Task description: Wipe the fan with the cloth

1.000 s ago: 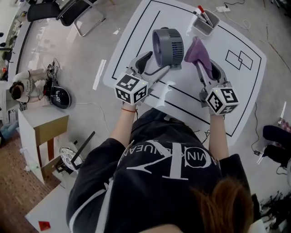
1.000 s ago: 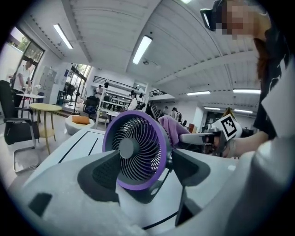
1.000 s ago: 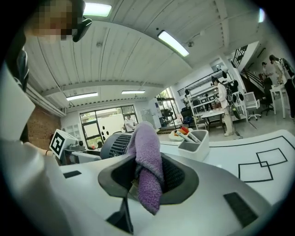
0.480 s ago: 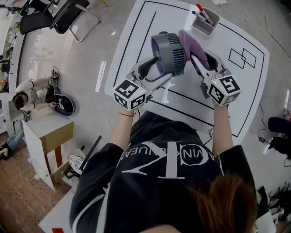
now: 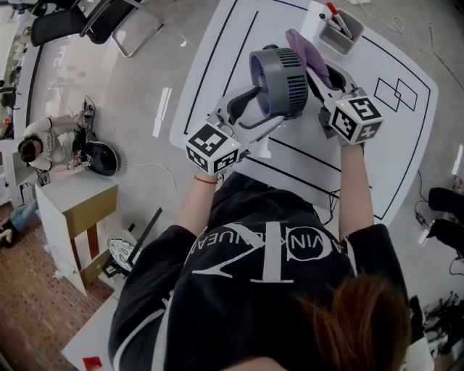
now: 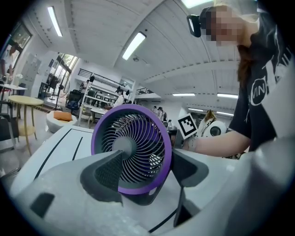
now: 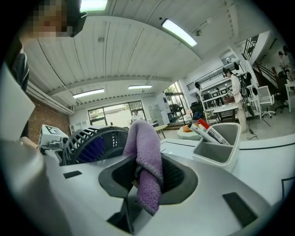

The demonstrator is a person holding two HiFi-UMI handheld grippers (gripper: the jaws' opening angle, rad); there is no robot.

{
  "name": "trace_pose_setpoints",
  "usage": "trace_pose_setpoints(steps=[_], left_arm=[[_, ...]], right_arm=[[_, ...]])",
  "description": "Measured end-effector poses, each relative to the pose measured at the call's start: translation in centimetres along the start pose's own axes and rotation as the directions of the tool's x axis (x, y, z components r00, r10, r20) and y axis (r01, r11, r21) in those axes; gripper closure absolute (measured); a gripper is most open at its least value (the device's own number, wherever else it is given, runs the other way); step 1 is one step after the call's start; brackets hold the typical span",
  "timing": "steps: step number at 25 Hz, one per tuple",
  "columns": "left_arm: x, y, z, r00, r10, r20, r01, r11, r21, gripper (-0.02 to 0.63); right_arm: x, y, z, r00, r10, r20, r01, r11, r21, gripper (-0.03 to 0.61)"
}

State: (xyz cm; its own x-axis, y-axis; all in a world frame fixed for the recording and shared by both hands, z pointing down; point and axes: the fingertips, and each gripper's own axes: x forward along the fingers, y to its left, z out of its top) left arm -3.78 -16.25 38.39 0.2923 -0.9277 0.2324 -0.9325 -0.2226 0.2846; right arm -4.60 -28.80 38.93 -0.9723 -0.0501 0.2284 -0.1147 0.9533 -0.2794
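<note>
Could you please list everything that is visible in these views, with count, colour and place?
fan: one, grey-blue, on the table's middle.
cloth: one, purple, right next to the fan.
pen holder: one, grey, far table edge.
markers: two, one red-capped, in the pen holder.
table: one, white with black lines, before the person.
chairs: two, black, floor at far left.
other person: one, crouched on the floor, left.
round device: one, black, beside that person.
left gripper: one, white-grey, jaws have just been closing, fan gripped between them.
right gripper: one, white-grey, shut on the cloth.
</note>
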Motion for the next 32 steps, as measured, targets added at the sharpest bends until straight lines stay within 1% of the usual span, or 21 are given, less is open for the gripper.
trace_pose_setpoints(steps=[5, 9, 14, 18, 20, 24, 32], left_arm=[[0.0, 0.2, -0.1, 1.000, -0.006, 0.000, 0.006, 1.000, -0.002, 0.288], [0.0, 0.1, -0.1, 1.000, -0.007, 0.010, 0.007, 1.000, -0.006, 0.288], [0.0, 0.0, -0.1, 1.000, -0.005, 0.010, 0.005, 1.000, -0.005, 0.288], [0.0, 0.1, -0.2, 1.000, -0.005, 0.009, 0.005, 1.000, -0.008, 0.288], [0.0, 0.2, -0.2, 1.000, -0.006, 0.011, 0.006, 1.000, -0.008, 0.288], [0.0, 0.1, -0.2, 1.000, -0.008, 0.015, 0.008, 1.000, -0.013, 0.288], [-0.2, 0.3, -0.5, 1.000, -0.019, 0.023, 0.019, 0.999, -0.028, 0.290]], right_arm=[[0.8, -0.2, -2.1, 0.998, -0.001, -0.059, 0.001, 1.000, -0.007, 0.469], [0.7, 0.0, -4.0, 0.994, 0.010, -0.107, -0.008, 1.000, 0.012, 0.472], [-0.7, 0.9, -6.1, 0.985, 0.013, -0.171, -0.007, 0.999, 0.033, 0.474], [-2.5, 2.0, -6.8, 0.978, 0.028, -0.206, -0.020, 0.999, 0.040, 0.477], [-3.3, 2.5, -6.7, 0.978, 0.035, -0.205, -0.024, 0.998, 0.052, 0.476], [-5.1, 3.6, -5.9, 0.984, 0.044, -0.174, -0.030, 0.996, 0.081, 0.476], [-7.0, 5.1, -2.1, 0.994, 0.039, -0.100, -0.038, 0.999, 0.013, 0.476]])
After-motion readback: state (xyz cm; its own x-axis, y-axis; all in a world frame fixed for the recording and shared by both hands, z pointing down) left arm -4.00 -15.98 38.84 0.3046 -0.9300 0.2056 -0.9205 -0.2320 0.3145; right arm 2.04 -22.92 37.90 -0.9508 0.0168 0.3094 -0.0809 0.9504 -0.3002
